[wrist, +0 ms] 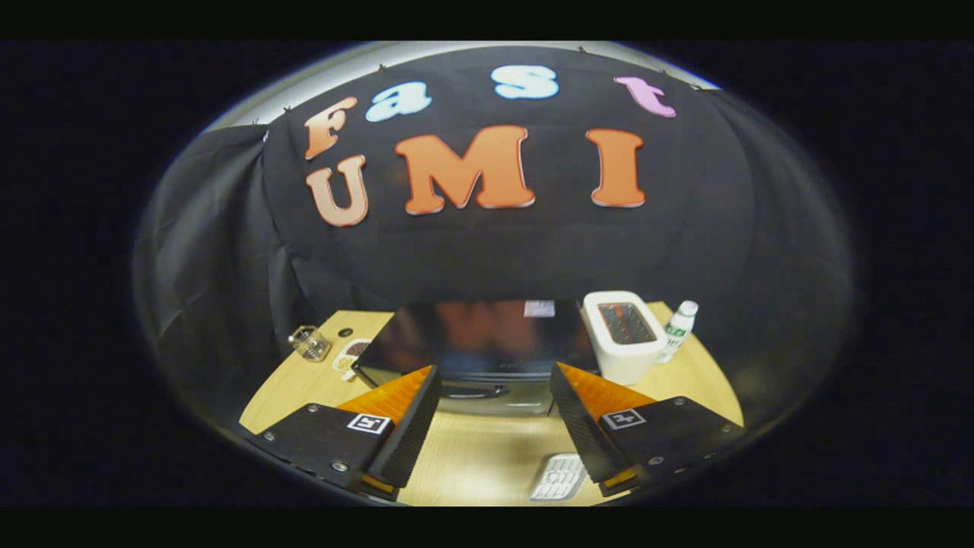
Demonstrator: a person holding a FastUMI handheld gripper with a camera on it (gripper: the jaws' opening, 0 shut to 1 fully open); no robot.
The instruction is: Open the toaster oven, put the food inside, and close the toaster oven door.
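Note:
A black toaster oven (475, 339) with a glossy top stands at the middle of the wooden table (487, 453), just beyond my fingers. Its front door looks closed, with a silver handle (475, 390) showing between the fingertips. My gripper (494, 373) hovers above the table in front of the oven, open, with nothing between its fingers. On a small plate (350, 355) left of the oven lies something brown, which may be the food; it is too small to make out.
A white slot toaster (625, 335) stands right of the oven, with a small white bottle (677, 329) beside it. A clear glass jar (309, 342) sits at the back left. A light keypad-like device (559, 478) lies on the table by my right finger.

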